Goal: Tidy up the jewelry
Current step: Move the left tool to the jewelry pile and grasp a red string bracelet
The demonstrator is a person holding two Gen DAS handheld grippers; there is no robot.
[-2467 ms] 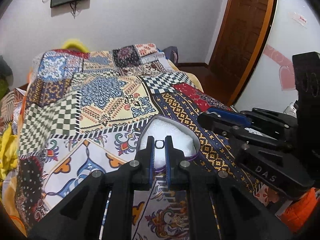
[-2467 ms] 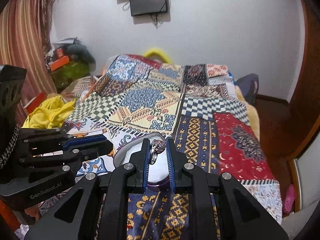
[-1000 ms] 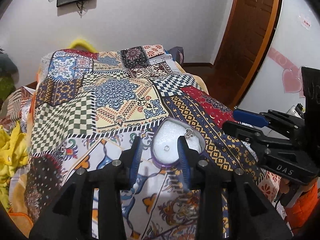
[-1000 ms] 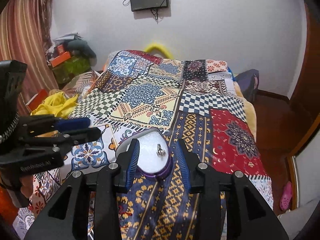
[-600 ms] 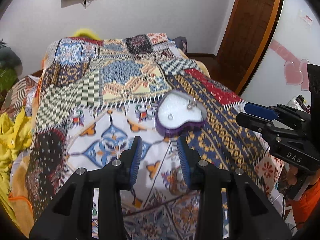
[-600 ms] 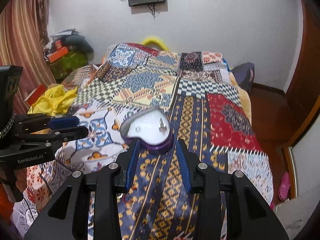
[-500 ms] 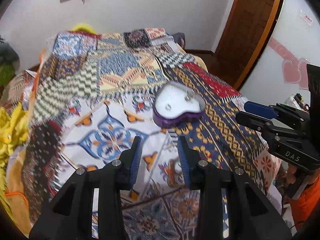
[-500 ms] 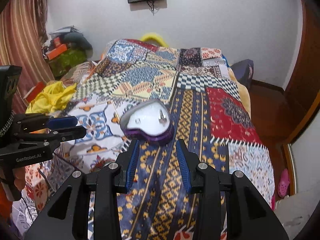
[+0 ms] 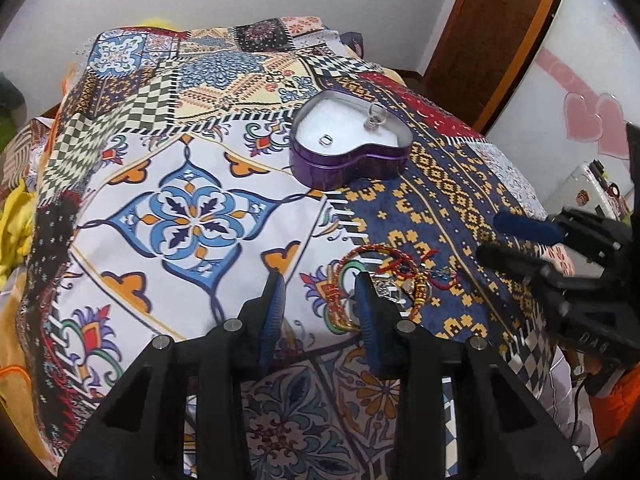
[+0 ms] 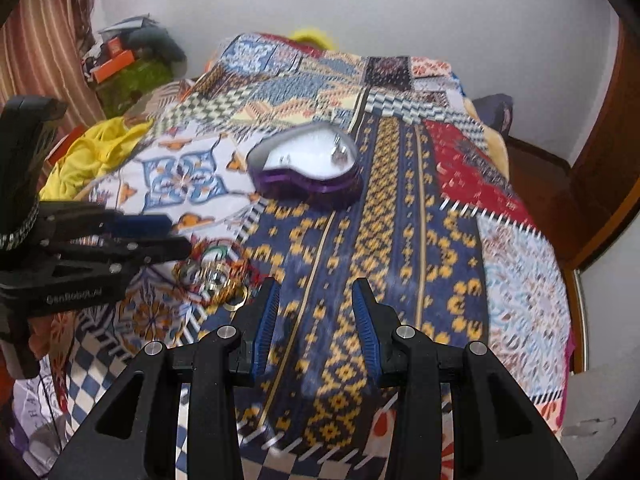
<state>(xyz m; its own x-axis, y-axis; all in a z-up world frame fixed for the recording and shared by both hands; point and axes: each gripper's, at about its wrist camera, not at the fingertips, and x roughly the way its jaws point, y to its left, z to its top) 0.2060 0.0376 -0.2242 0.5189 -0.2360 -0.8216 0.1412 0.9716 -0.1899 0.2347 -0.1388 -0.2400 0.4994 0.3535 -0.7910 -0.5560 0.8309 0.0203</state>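
Observation:
A purple heart-shaped box [image 9: 349, 141] with white foam stands on the patchwork bedspread [image 9: 192, 216]. A small ring [image 9: 326, 141] and a larger ring [image 9: 375, 115] stick in the foam. The box also shows in the right wrist view [image 10: 306, 172]. A pile of loose jewelry [image 9: 394, 276], with red thread bracelets and gold beads, lies near the bed's front edge; it shows blurred in the right wrist view [image 10: 216, 276]. My left gripper [image 9: 320, 292] is open and empty, just left of the pile. My right gripper [image 10: 314, 300] is open and empty, right of the pile.
Yellow cloth [image 10: 96, 148] lies at the bed's left side. A wooden door [image 9: 492, 36] stands at the right. Clutter [image 10: 132, 60] sits by the curtain at the far left. The right gripper's body [image 9: 568, 256] shows at the right of the left wrist view.
Both grippers let go of their rings into the heart box, opened, and pulled back toward the bed's front edge. The jewelry pile has come into view.

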